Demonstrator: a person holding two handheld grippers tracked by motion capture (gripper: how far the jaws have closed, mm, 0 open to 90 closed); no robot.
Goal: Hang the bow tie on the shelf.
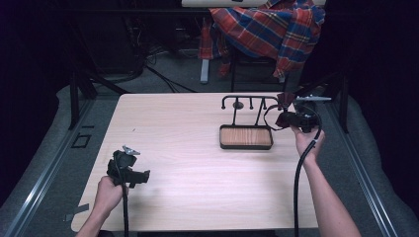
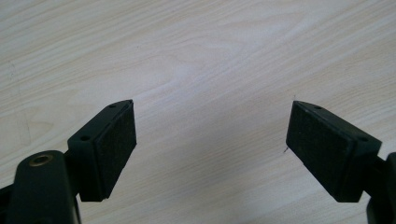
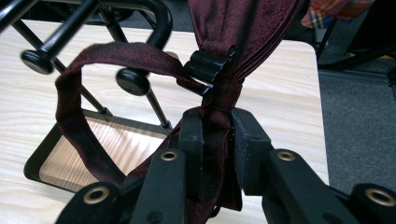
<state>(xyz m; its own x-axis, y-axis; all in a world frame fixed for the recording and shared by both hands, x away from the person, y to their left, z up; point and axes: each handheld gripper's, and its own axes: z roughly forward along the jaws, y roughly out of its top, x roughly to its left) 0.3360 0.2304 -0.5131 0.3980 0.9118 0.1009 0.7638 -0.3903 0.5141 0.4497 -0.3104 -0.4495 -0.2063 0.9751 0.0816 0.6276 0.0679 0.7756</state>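
A dark red bow tie (image 3: 243, 28) with a looped strap (image 3: 74, 116) and a black plastic clasp (image 3: 208, 65) hangs in my right gripper (image 3: 217, 116), which is shut on the fabric just below the knot. In the high view that gripper (image 1: 284, 118) holds the bow tie (image 1: 285, 100) at the right end of a black hook rack (image 1: 249, 98), which stands on a wooden tray base (image 1: 245, 137). Knobbed rack hooks (image 3: 133, 81) sit close to the strap loop. My left gripper (image 1: 132, 175) hovers low over the table's near left, and its jaws (image 2: 212, 102) are open and hold nothing.
The light wood table (image 2: 210, 56) stretches bare between the two grippers. Behind its far edge, a plaid shirt (image 1: 269, 27) is draped over a chair. Black frame posts (image 1: 74, 98) and cables stand at the back left, with grey floor around.
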